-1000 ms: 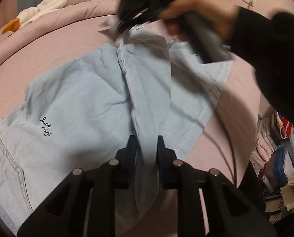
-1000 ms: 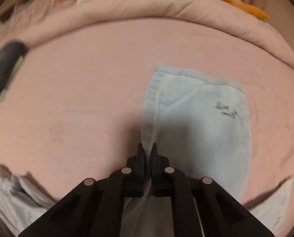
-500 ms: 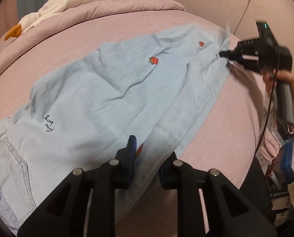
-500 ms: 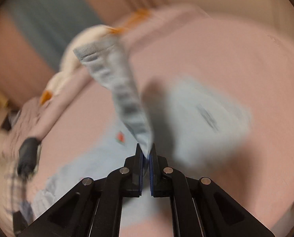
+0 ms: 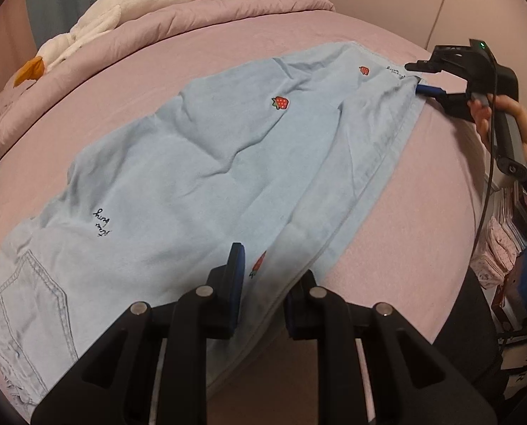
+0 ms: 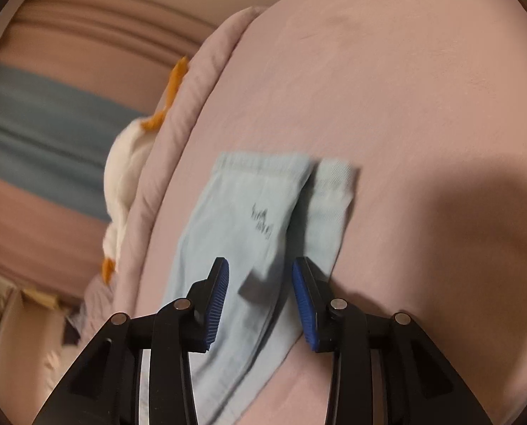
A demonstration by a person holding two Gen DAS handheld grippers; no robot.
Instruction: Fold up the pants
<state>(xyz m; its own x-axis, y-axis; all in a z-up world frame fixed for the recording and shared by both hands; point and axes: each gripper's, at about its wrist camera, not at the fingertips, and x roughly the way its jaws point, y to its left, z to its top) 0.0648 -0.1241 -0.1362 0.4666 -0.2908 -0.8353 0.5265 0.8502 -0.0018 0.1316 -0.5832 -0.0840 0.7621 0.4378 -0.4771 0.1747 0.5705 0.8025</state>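
Note:
Light blue pants (image 5: 199, 177) with red strawberry patches lie along the pink bed (image 5: 121, 81), one leg folded over the other. The waist and pocket are at the lower left, the cuffs at the far right. My left gripper (image 5: 263, 276) is open, its jaws on either side of the near edge of the pants. My right gripper (image 5: 419, 78) is open at the cuffs in the left wrist view. In the right wrist view it (image 6: 259, 283) hovers open over the cuff ends (image 6: 263, 212), which lie flat on the bed.
A rolled pink duvet (image 5: 178, 14) and a white plush goose (image 5: 114, 10) lie at the head of the bed. Beside the bed at the right are stacked books and boxes (image 5: 518, 276). A cable (image 5: 440, 3) hangs on the wall.
My right gripper carried the upper leg's cuff across onto the other leg, laid it down and opened. My left gripper opened and let go of the fabric.

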